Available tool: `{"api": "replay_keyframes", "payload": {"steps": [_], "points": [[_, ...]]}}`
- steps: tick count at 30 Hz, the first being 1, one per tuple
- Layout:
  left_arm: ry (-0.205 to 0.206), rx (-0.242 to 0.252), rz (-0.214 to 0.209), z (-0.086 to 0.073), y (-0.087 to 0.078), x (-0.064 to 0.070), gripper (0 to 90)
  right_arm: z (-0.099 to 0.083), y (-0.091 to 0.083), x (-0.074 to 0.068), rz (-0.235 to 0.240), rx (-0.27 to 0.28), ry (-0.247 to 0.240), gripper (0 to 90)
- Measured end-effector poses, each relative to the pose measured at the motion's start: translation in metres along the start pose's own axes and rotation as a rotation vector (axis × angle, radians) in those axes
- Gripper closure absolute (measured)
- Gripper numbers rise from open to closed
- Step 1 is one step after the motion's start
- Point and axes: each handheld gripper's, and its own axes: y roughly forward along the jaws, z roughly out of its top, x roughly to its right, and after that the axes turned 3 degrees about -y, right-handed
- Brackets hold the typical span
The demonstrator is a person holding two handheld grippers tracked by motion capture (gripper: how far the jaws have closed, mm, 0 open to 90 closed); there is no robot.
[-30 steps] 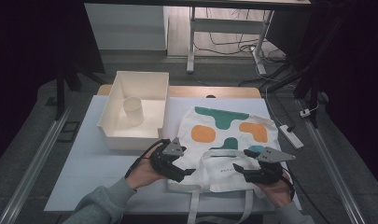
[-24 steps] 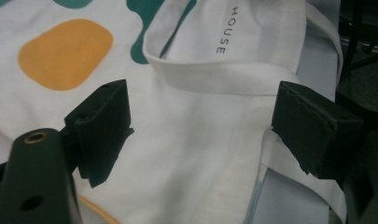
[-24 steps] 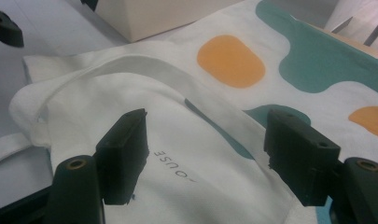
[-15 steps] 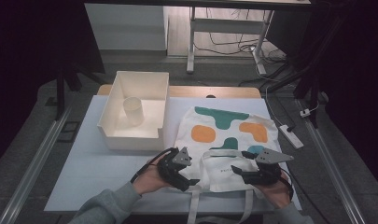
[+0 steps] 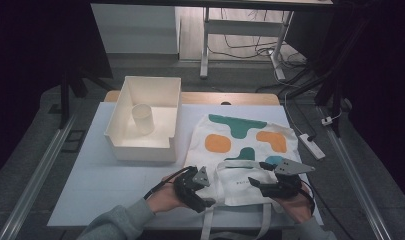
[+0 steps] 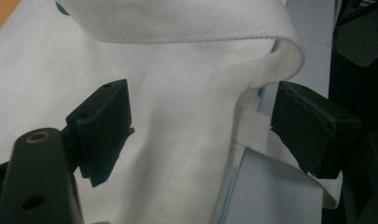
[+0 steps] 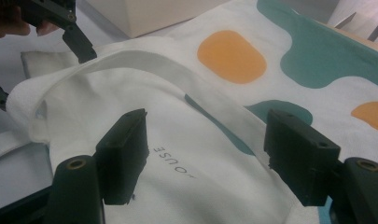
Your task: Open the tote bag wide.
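A white tote bag (image 5: pixel 240 145) with green and orange patches lies flat on the white table (image 5: pixel 115 180). My left gripper (image 5: pixel 205 191) is at the bag's near left corner, open. In the left gripper view its jaws (image 6: pixel 205 116) straddle the bag's edge, where a white strap (image 6: pixel 186 18) loops up from the cloth. My right gripper (image 5: pixel 258 176) hovers open over the bag's near right part. In the right gripper view it (image 7: pixel 210 149) stands over plain printed cloth (image 7: pixel 177 168) and grips nothing, with the left gripper's (image 7: pixel 60 18) jaws at the top left beside the raised strap (image 7: pixel 130 51).
A white bin (image 5: pixel 121 120) with a white cup (image 5: pixel 142 119) inside stands at the table's back left. Bag straps (image 5: pixel 266 220) hang over the front edge. A power strip (image 5: pixel 312 146) lies right of the bag. Bare table lies left of the bag.
My left gripper has moved toward the front edge and right, onto the bag's near left corner. The right gripper has shifted slightly left.
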Motion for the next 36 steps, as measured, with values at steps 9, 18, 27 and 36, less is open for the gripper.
{"api": "replay_keyframes", "payload": {"steps": [9,18,27,36], "points": [[0.015,-0.031,0.001,-0.001,0.008,0.003,31.0,0.0,0.001,0.0,0.0,-0.006,-0.001,30.6],[0.034,-0.067,0.002,-0.002,0.016,0.001,52.7,-0.001,0.001,0.0,-0.002,-0.006,0.002,30.6],[0.053,-0.047,0.0,-0.002,0.014,0.002,83.8,0.0,0.001,0.0,-0.003,-0.007,-0.001,30.6],[-0.034,0.11,-0.037,-0.004,-0.016,-0.009,86.8,0.003,-0.012,0.003,-0.03,-0.006,-0.004,30.1]]}}
